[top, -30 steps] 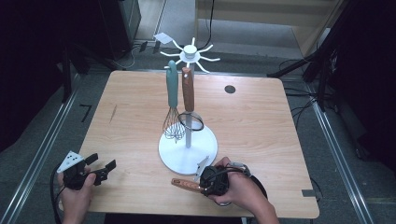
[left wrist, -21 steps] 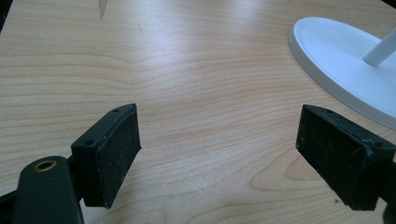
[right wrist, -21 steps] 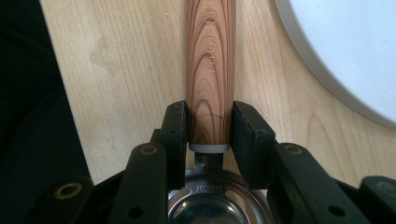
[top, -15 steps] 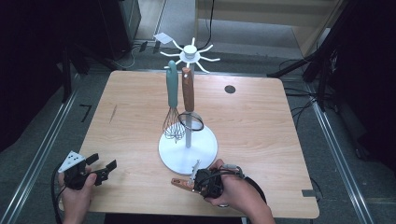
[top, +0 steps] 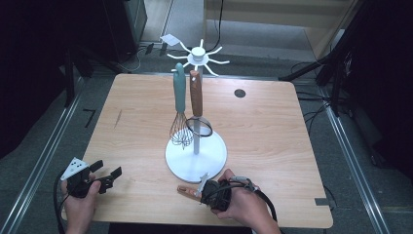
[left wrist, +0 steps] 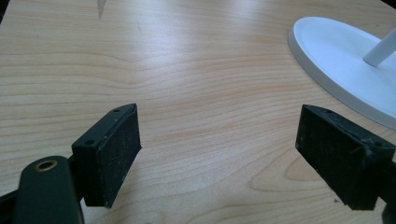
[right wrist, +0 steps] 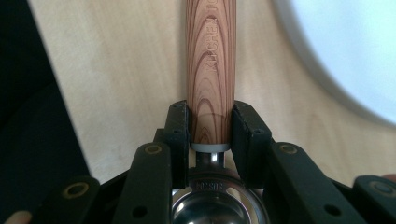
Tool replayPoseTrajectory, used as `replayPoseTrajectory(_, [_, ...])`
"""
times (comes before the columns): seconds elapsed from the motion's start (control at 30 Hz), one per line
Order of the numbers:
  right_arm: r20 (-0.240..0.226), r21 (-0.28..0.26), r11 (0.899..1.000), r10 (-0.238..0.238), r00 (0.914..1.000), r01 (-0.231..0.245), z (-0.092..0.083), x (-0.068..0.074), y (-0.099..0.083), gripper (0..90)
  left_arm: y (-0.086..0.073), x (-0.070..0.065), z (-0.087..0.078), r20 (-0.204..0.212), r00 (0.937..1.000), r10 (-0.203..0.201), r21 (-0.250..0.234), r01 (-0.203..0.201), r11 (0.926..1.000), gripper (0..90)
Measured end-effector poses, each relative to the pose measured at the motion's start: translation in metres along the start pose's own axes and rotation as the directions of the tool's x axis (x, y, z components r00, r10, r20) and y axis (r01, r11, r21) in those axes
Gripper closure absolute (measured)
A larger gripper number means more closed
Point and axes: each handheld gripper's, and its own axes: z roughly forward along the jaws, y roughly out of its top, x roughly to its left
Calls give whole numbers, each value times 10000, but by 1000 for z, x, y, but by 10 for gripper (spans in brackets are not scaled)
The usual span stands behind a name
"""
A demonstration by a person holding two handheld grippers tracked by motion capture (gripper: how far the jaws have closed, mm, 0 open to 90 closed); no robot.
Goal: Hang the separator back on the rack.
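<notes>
A white utensil stand [top: 196, 158] rises from mid-table. A teal-handled whisk [top: 179, 97] and a wooden-handled strainer [top: 196, 95] hang from it. In front of its base, near the table's front edge, my right gripper [top: 203, 188] is shut on a wooden-handled utensil [top: 187, 191] that lies pointing left. In the right gripper view the jaws [right wrist: 211, 126] clamp the wooden handle [right wrist: 211, 60] just above its metal head [right wrist: 217, 205]. My left gripper [top: 108, 168] is open at the front left, with bare tabletop between its pads [left wrist: 114, 149].
The stand's round white base [left wrist: 336, 60] and post [left wrist: 380, 49] lie ahead and to the right of the left gripper. A dark round hole [top: 239, 93] marks the table's back right. Black cables trail from both hands off the front edge.
My right hand has slid slightly back and left along the front edge with the wooden-handled utensil held. The left gripper has stayed put.
</notes>
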Motion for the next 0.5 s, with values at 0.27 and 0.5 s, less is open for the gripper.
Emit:
replayPoseTrajectory(0.27, [-92, -1557, 9731, 1702, 9854, -1696, -15, -18, -15, 714, 0, 1, 0, 44, 10000, -63, -66, 63, 10000, 146])
replayPoseTrajectory(0.5, [-124, -2890, 9106, 3048, 9523, -2953, -25, -37, -37, 714, 0, 0, -1, -42, 10000, -41, -117, 41, 9999, 143])
